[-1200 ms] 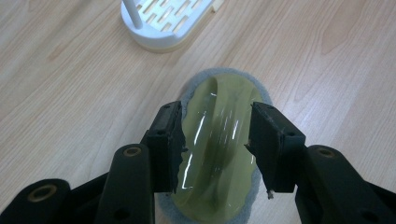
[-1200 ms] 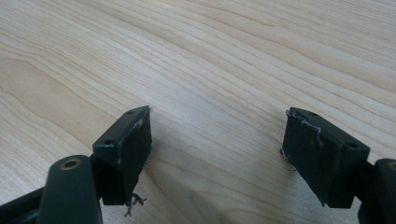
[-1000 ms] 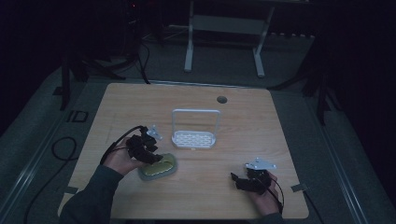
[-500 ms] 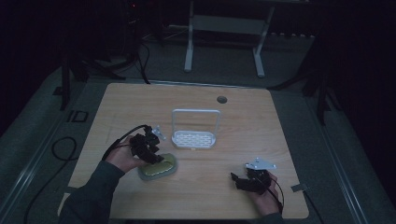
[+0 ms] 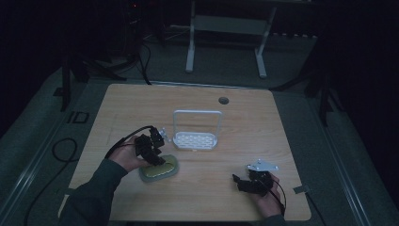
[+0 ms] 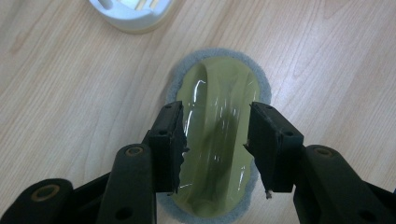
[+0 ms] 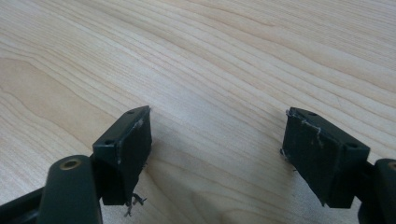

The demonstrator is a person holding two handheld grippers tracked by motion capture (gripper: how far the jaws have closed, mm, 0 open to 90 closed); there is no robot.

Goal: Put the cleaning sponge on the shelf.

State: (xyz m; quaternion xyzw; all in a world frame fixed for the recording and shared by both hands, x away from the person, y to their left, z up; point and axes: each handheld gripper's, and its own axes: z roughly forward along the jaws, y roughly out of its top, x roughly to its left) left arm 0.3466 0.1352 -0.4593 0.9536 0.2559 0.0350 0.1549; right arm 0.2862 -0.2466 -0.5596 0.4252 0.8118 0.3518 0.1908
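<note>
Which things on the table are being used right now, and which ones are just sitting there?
In use:
- left gripper, open over the scrubber
- green scrubber with a grey pad

Just sitting:
- white rack
- right gripper, open over bare table

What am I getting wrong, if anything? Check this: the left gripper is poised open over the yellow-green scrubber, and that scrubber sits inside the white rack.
One thing is wrong: the scrubber is not inside the white rack. It lies on the bare table in front of the rack and apart from it, as the high view shows. The rest holds: the left gripper is open, its jaws on either side of the scrubber's handle.
</note>
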